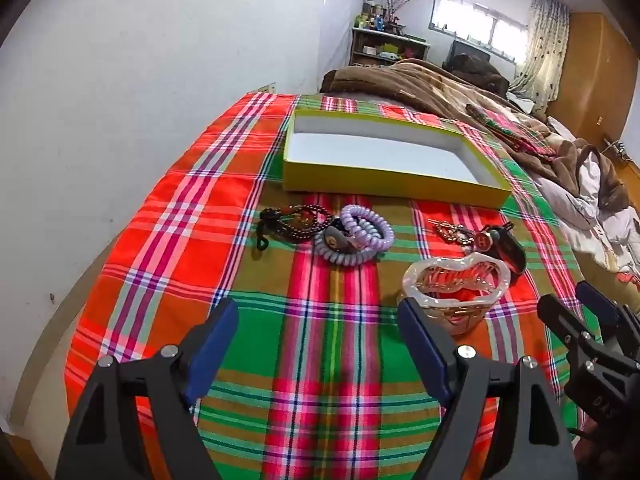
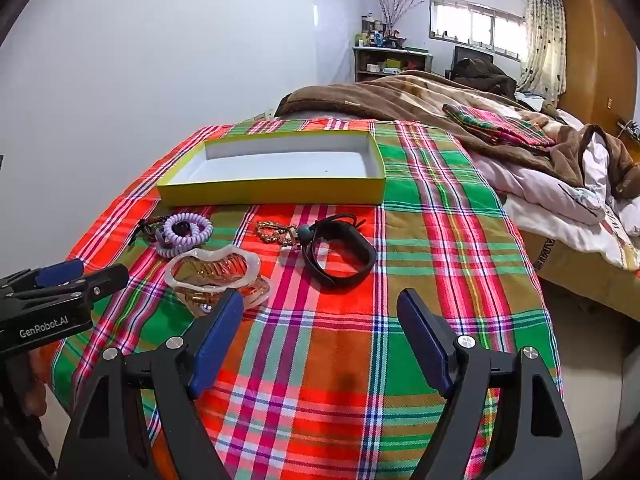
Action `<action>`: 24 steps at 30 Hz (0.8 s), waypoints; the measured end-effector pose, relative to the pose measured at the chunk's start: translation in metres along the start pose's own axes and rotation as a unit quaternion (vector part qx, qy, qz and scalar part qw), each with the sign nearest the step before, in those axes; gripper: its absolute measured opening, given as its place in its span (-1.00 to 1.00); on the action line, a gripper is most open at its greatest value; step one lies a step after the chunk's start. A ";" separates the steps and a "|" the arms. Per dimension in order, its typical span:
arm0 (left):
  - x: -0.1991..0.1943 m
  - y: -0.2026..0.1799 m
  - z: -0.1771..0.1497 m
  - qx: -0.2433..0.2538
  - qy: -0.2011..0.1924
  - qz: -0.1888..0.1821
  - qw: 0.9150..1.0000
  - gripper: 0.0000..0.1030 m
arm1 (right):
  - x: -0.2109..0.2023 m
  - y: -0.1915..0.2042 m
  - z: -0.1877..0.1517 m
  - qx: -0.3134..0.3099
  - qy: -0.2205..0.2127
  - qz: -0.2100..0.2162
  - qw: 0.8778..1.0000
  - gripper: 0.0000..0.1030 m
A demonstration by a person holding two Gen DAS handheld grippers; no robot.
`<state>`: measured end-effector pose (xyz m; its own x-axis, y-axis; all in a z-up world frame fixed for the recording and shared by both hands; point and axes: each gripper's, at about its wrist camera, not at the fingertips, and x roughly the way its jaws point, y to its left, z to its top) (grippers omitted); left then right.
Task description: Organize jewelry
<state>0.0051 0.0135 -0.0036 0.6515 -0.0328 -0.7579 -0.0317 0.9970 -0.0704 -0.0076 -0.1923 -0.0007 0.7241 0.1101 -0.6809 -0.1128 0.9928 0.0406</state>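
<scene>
A shallow yellow box (image 1: 384,186) (image 2: 272,192) with a white empty inside lies open on the plaid cloth. In front of it lie a dark bead string (image 1: 294,222), lilac spiral hair ties (image 1: 358,236) (image 2: 186,232), a gold chain (image 1: 452,232) (image 2: 274,232), a black band (image 1: 510,248) (image 2: 340,260) and a clear pink hair claw (image 1: 456,284) (image 2: 216,276). My left gripper (image 1: 318,336) is open and empty, short of the hair ties. My right gripper (image 2: 320,328) is open and empty, just short of the black band, its left finger beside the claw.
The plaid cloth (image 1: 328,380) (image 2: 320,380) covers a bed corner beside a white wall on the left. Brown blankets (image 2: 400,96) and rumpled bedding (image 2: 560,200) lie behind and to the right. A shelf (image 2: 388,60) and a window stand far back.
</scene>
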 end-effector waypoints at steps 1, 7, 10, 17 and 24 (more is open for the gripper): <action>0.000 0.000 0.000 0.002 -0.001 0.001 1.000 0.62 | 0.000 0.001 0.001 0.001 -0.003 0.002 1.000 0.54; -0.003 -0.002 0.002 0.014 -0.006 0.010 1.000 0.62 | -0.002 0.003 0.004 -0.003 -0.008 0.002 1.000 0.54; -0.004 -0.001 0.004 0.013 -0.009 0.014 1.000 0.62 | -0.001 0.003 0.005 -0.004 -0.008 0.000 1.000 0.54; -0.007 0.000 0.004 0.013 -0.013 0.018 1.000 0.62 | -0.001 0.003 0.004 -0.004 -0.009 0.000 1.000 0.54; -0.008 0.001 0.003 0.011 -0.012 0.015 1.000 0.62 | -0.003 0.004 0.005 -0.005 -0.011 0.001 1.000 0.54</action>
<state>0.0021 0.0152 0.0046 0.6690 -0.0006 -0.7432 -0.0362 0.9988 -0.0334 -0.0072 -0.1880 0.0049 0.7386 0.1140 -0.6645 -0.1216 0.9920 0.0350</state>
